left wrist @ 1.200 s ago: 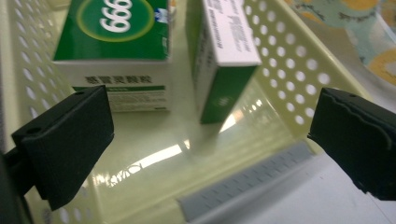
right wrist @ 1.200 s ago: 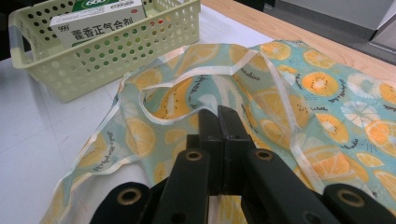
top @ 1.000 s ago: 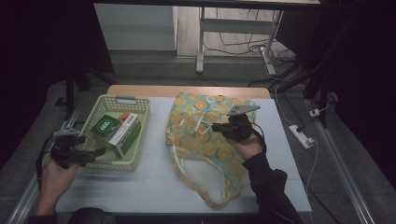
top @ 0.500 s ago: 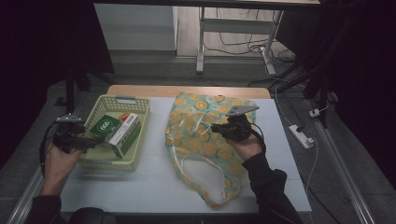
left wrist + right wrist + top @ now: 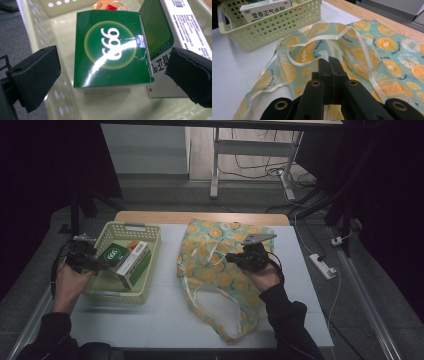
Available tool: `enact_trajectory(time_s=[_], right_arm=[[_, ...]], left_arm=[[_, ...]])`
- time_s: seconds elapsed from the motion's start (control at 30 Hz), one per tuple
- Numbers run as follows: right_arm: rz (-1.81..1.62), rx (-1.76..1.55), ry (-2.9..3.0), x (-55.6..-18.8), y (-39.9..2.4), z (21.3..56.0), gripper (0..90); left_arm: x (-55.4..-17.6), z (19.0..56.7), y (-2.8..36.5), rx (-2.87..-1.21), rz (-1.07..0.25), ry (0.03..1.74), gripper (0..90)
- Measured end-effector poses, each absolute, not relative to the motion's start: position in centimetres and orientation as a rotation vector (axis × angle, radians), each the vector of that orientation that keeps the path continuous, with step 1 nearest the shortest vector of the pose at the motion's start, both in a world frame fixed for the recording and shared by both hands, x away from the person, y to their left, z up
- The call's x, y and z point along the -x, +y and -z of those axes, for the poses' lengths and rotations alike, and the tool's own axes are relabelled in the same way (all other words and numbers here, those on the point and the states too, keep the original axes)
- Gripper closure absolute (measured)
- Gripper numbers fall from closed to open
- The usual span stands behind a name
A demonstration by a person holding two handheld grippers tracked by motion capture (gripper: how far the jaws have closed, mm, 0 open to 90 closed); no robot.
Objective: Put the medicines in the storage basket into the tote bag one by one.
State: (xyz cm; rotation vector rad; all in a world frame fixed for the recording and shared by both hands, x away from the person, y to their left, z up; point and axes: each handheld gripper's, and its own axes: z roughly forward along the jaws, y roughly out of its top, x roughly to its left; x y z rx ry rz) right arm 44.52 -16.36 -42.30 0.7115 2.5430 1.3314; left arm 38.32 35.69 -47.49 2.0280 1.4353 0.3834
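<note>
A pale green perforated basket [image 5: 125, 226] stands at the table's left. In it lie a green box marked 999 [image 5: 110, 50], a taller white and green box [image 5: 175, 20] leaning beside it, and an orange-lidded item [image 5: 110, 5] behind them. My left gripper [image 5: 102, 264] reaches over the basket's left wall, open, its jaws wide on either side of the green box [image 5: 112, 254] without touching it. A cloth bag with an orange-slice print [image 5: 220, 275] lies flat to the right. My right gripper [image 5: 331, 62] rests on the bag [image 5: 387, 45], shut on its fabric near the raised mouth rim.
The far table edge is a wooden strip [image 5: 200, 217]. A white power strip [image 5: 322, 266] lies on the floor at the right. The bag's long handles [image 5: 215, 320] trail toward the front edge. A white table surface [image 5: 160, 320] lies between basket and bag.
My left gripper has moved forward and right, from beside the basket's near left corner to over its wall, toward the green box. The right gripper has stayed on the bag.
</note>
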Motion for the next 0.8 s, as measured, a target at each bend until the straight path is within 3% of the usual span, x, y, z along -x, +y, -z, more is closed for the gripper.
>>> enact_trajectory(time_s=[0.57,0.8], right_arm=[[-1.331,-0.712,2.545,-44.5,-16.4,42.3,89.3],[-1.33,-0.711,2.544,-44.5,-16.4,42.3,89.3]], left_arm=[[-40.5,48.5,34.9,-2.181,-0.278,1.527,0.1],[-40.6,48.5,35.2,-2.181,-0.242,1.538,9.5]])
